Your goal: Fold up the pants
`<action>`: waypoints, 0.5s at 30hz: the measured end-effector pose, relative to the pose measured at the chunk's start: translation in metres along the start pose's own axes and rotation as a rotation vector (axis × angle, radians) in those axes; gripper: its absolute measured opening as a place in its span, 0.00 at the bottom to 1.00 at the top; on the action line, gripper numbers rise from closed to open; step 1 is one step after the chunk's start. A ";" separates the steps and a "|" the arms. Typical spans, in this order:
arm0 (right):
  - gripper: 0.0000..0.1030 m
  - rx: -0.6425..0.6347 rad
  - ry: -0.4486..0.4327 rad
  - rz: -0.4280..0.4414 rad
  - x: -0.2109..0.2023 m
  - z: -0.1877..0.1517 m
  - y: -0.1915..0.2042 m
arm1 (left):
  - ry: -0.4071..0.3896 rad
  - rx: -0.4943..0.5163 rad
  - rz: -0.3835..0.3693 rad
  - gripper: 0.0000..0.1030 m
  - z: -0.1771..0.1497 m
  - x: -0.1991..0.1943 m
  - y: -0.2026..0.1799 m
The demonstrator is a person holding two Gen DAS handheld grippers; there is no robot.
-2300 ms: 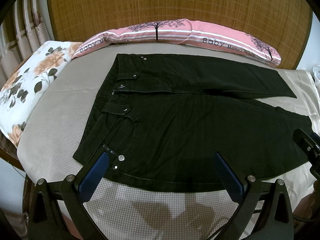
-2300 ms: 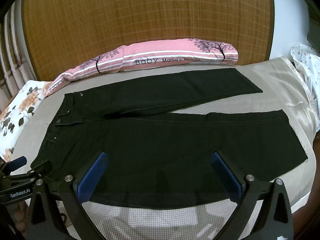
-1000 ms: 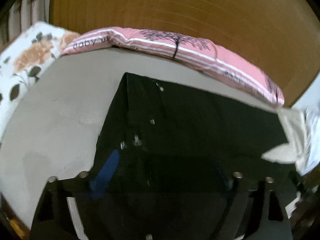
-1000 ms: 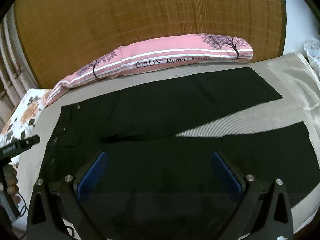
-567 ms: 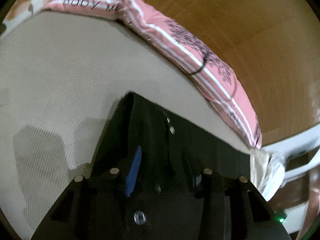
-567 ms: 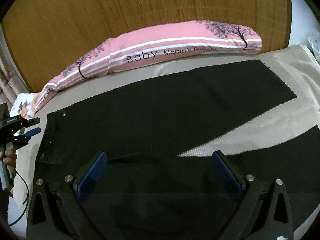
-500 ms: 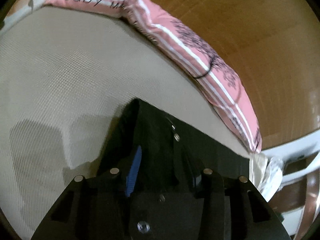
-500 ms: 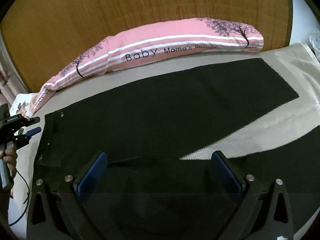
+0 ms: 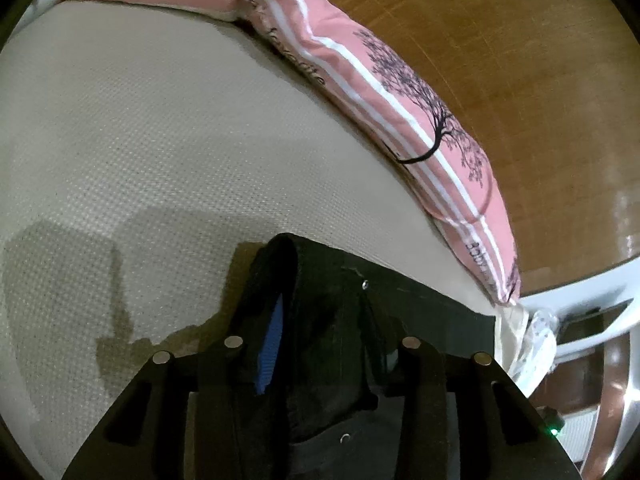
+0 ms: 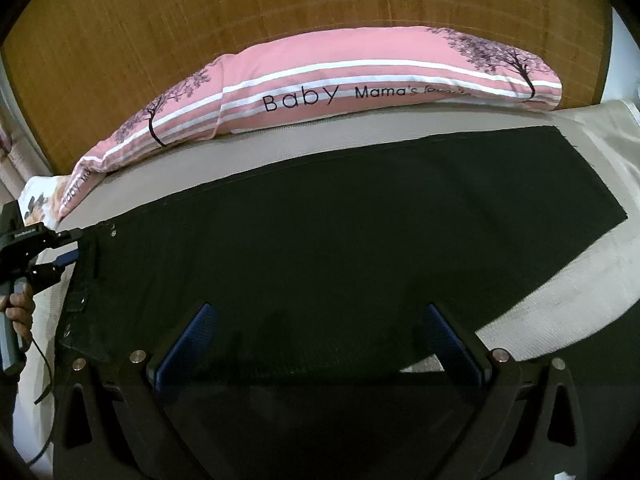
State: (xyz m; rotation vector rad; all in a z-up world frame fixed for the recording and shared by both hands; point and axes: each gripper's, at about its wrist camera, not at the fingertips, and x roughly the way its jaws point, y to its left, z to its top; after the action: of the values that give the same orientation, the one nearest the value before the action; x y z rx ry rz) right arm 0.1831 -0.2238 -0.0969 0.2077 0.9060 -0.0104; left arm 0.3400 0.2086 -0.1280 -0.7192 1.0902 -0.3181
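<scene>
Black pants (image 10: pixel 320 240) lie flat on the beige bed (image 10: pixel 580 288), waistband to the left and legs running right. My left gripper (image 9: pixel 324 332) is at the far waistband corner (image 9: pixel 288 280); its jaws are closing, and the bunched waistband is pinched between the blue pad (image 9: pixel 272 340) and the other finger. The right wrist view shows the same gripper (image 10: pixel 74 254) biting the waistband edge, held by a person's hand (image 10: pixel 18 308). My right gripper (image 10: pixel 320 344) hovers wide open over the middle of the pants, with nothing between its fingers.
A long pink striped pillow (image 10: pixel 360 92) lies along the back of the bed against a bamboo headboard (image 10: pixel 280 8). A floral pillow (image 10: pixel 38 200) sits at the far left. White furniture (image 9: pixel 580 300) stands past the bed's right end.
The left gripper swung to the far waistband corner, dropped, and narrowed from wide open onto the fabric. The right gripper moved forward over the pants, staying open.
</scene>
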 end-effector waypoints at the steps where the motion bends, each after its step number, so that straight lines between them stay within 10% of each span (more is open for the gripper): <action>1: 1.00 -0.006 -0.003 0.001 0.001 0.001 0.001 | 0.005 0.014 -0.004 0.37 0.001 0.004 -0.003; 15: 1.00 -0.095 0.009 0.029 0.018 0.018 0.000 | -0.028 0.036 -0.077 0.08 0.005 0.024 -0.012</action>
State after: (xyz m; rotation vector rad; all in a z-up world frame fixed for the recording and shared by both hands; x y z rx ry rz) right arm 0.2088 -0.2253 -0.1000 0.1326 0.9105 0.0599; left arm 0.3567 0.1875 -0.1352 -0.7329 1.0298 -0.3917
